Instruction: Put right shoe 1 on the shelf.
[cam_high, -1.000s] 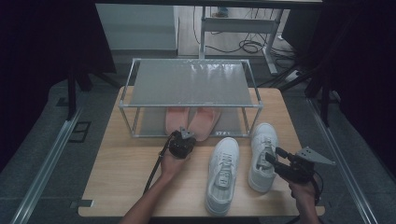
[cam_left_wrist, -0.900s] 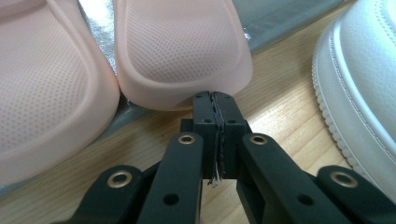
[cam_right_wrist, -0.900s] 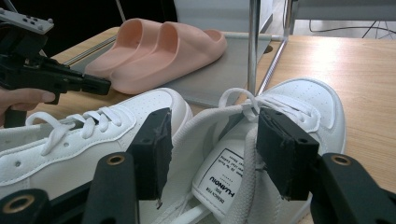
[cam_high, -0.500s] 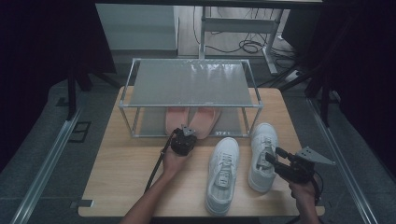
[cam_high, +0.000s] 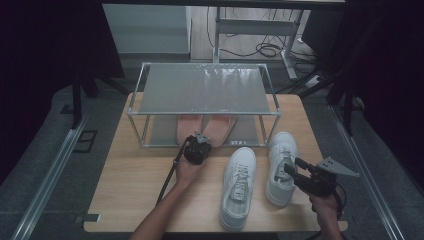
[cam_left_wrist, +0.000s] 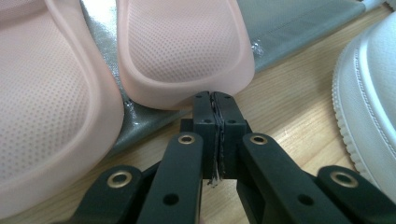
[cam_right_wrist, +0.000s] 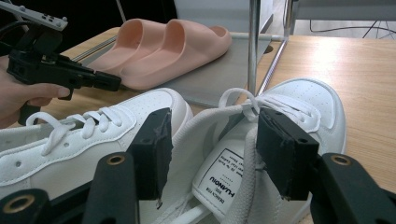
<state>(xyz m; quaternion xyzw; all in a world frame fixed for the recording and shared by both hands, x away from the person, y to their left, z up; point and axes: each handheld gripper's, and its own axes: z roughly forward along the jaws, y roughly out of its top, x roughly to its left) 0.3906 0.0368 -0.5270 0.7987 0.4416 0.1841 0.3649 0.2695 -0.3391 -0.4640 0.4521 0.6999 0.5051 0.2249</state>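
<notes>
Two black jaws of the left gripper (cam_left_wrist: 215, 135) are pressed flat together with nothing between them, their tips touching or all but touching the heel rim of the right-hand pink slipper (cam_left_wrist: 184, 51), which lies at twelve o'clock from them. That slipper's twin (cam_left_wrist: 46, 116) sits just beside it toward ten o'clock, both on the grey lower shelf (cam_high: 160, 131) of the metal rack (cam_high: 205, 87). The slipper's long axis runs on away from the jaws, deeper under the rack, so a straight nudge would likely drive it further in.

On the right gripper (cam_right_wrist: 210, 144) the jaws stand wide apart, straddling the collar and tongue of the right white sneaker (cam_right_wrist: 280, 121) without visibly pressing on it. In the high view this sneaker (cam_high: 281, 167) lies on the desk (cam_high: 130, 190) at about five o'clock from the rack, toe toward it, heel toward the person, with the left white sneaker (cam_high: 239, 187) alongside. By my reading the right hand (cam_high: 325, 205) is the nearer to both sneakers, the left hand (cam_high: 186, 172) to the slippers.
</notes>
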